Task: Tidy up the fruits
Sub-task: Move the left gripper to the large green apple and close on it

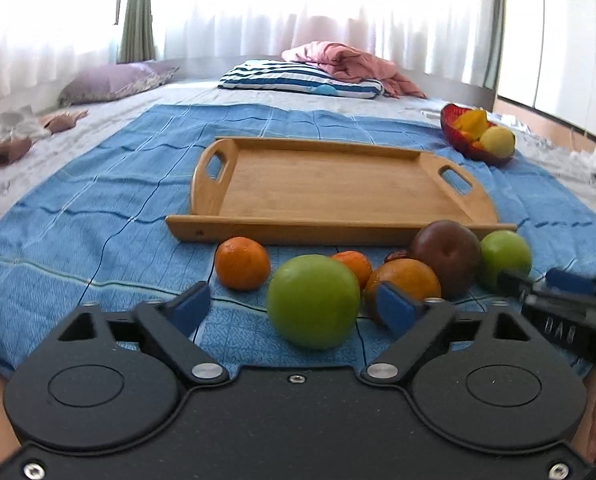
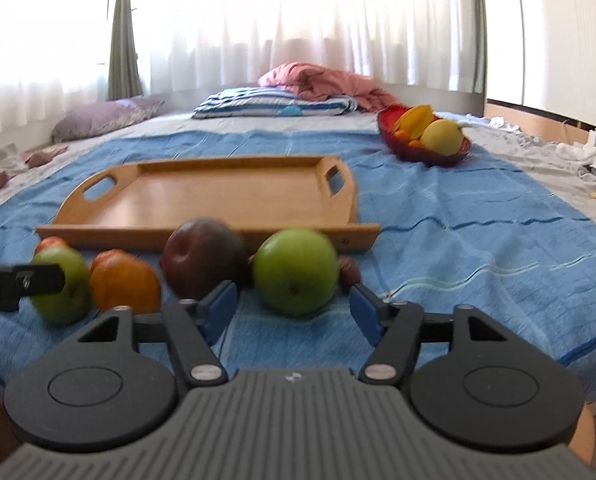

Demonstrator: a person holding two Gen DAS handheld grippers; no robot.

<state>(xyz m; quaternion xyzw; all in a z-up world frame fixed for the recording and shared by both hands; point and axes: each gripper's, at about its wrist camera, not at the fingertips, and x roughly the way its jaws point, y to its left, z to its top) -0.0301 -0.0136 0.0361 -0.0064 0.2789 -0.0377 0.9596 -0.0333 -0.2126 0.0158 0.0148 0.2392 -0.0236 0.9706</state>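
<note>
On the blue blanket, the fruits wait in front of a bare wooden tray; sorting looks barely begun.

Both grippers are spread and hold nothing: the left gripper brackets one green apple, the right gripper the other green apple. Between them lie a dark red apple and oranges, all crowded against the tray's near rail. A red bowl of yellow fruit sits well apart. Judged from this, every loose fruit remains to move; the low rail must be cleared, and neighbours touching leave little side room.
</note>
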